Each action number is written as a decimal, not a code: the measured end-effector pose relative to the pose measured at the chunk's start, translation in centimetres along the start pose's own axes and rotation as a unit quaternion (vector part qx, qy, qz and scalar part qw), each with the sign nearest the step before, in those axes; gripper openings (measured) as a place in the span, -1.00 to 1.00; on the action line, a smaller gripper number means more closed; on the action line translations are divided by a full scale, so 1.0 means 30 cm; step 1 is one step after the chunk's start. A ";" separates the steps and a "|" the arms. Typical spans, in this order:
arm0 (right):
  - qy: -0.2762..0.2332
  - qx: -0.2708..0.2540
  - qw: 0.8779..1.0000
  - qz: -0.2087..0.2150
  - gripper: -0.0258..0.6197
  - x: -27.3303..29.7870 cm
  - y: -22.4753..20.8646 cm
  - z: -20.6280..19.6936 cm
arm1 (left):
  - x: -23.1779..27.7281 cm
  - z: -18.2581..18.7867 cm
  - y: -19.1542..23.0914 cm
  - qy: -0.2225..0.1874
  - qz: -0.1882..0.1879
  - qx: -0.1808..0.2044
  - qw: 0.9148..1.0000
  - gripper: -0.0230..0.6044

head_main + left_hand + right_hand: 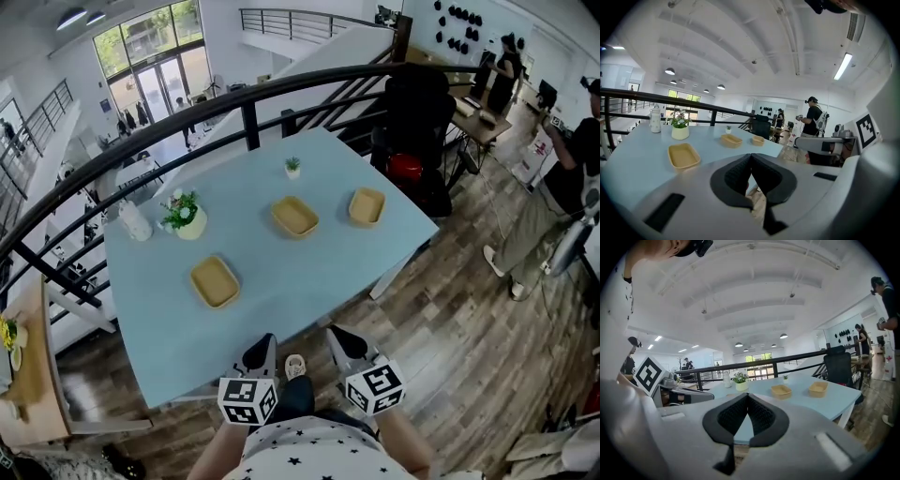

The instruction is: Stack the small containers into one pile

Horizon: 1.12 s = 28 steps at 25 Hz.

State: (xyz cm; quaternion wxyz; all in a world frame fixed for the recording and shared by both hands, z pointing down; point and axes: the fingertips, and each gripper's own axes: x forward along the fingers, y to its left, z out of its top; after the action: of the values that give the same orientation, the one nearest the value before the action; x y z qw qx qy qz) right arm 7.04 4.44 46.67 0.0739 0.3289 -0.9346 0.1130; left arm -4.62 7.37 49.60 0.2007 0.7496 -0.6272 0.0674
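- Small containers [294, 217], three shallow tan trays, lay singly on the light blue table [319, 281], the largest item before you. None sat inside another.
- Black railing [178, 131] curved round the far side of the table.
- Black office chair [417, 122] stood by the table's far right corner.
- Your left gripper [262, 349] hung at the table's near edge, close to your body and well apart from every tray. Its jaws were pressed together tip to tip, with nothing between them.
- Your right gripper [345, 339] hung just beside the left one, also at the near edge. Its jaws were likewise pressed together and held nothing.
- Near-left container [215, 281] lay closest to your grippers, alone on its part of the tabletop.
- Middle container [296, 217] and right container [367, 206] lay farther off, near each other but not touching. The right one was towards the far right corner.
- Cream flower pot [190, 223], holding white and pink blooms, stood upright near the table's far left edge.
- White jug [134, 222] stood near that pot, on its left.
- Small potted plant [292, 168] stood upright near the far edge, beyond the middle container. It was the smallest item recorded.
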 end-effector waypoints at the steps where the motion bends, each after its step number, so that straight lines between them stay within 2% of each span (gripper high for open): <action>1: 0.001 -0.001 1.000 0.001 -0.91 0.016 -0.010 0.001 | 0.013 0.001 0.008 0.001 0.001 -0.001 1.000 -0.92; 7: 0.008 -0.009 1.000 0.009 -0.91 0.139 -0.095 0.040 | 0.144 0.044 0.057 0.001 0.001 -0.006 1.000 -0.92; 14: 0.026 -0.030 0.999 0.021 -0.91 0.315 -0.246 0.096 | 0.347 0.137 0.145 -0.007 0.018 -0.025 0.999 -0.92; 24: 0.061 -0.077 0.993 0.067 -0.91 0.632 -0.382 0.198 | 0.557 0.297 0.330 -0.019 0.060 -0.050 0.997 -0.92; 28: 0.077 -0.098 0.988 0.087 -0.91 0.745 -0.420 0.191 | 0.607 0.314 0.397 -0.021 0.080 -0.061 0.995 -0.92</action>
State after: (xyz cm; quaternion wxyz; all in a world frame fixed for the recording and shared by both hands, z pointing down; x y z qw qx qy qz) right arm -2.65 -19.98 47.95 0.1674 0.2280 -0.9577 0.0523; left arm -13.83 -14.48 50.02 0.2270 0.6843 -0.6924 0.0288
